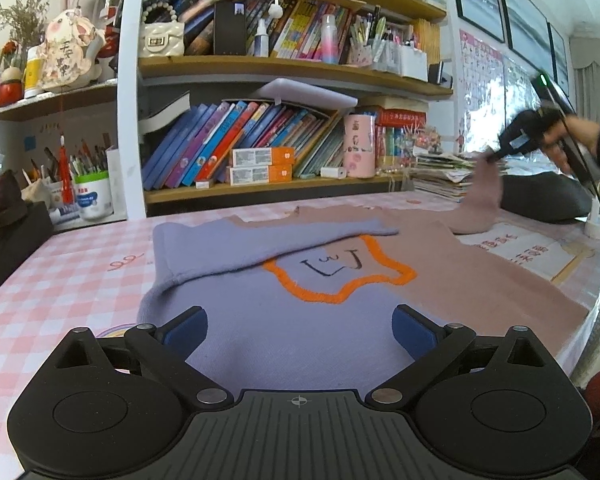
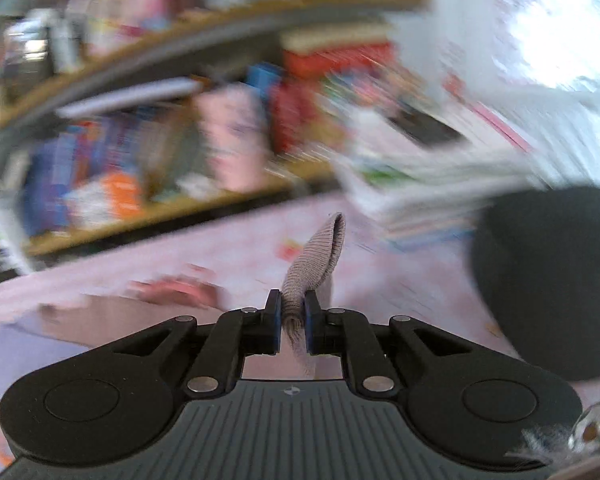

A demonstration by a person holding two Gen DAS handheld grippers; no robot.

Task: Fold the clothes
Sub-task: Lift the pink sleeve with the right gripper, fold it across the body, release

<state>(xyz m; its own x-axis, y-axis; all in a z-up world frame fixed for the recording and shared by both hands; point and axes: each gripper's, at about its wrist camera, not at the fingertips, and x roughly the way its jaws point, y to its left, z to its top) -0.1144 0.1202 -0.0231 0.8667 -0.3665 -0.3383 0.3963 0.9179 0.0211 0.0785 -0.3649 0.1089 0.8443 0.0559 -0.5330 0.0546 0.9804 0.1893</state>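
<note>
From the left wrist view, a two-tone knitted sweater [image 1: 300, 280], lilac on one half and dusty pink on the other, lies flat on the table [image 1: 60, 280] with its pink-and-white checked cloth. An orange star-shaped outline [image 1: 340, 276] with dark stitched marks inside sits at the sweater's centre. The lilac sleeve [image 1: 260, 244] is folded across the sweater's upper part, its cuff end reaching just past the star. The left gripper [image 1: 300, 330] hovers at the sweater's near hem with its blue-padded jaws spread wide and nothing between them. Off the sweater's pink side, the right gripper [image 1: 494, 156], held by a person's hand [image 1: 572, 136], has the pink sleeve [image 1: 480, 200] raised off the table, the fabric hanging down to the sweater's shoulder. Behind the sweater stands a wooden bookshelf [image 1: 292, 68] crammed with books, with a pink cylindrical container [image 1: 358, 146] on its lower board.

The right wrist view is heavily blurred. The right gripper [image 2: 292, 320] has its jaws nearly together, clamped on the ribbed cuff of the pink sleeve [image 2: 316, 264], which sticks up above the pads. The sweater [image 2: 80, 328] shows as a smear low on that side of the gripper, and a dark rounded object [image 2: 548, 288] lies on the table beyond the other side.
</note>
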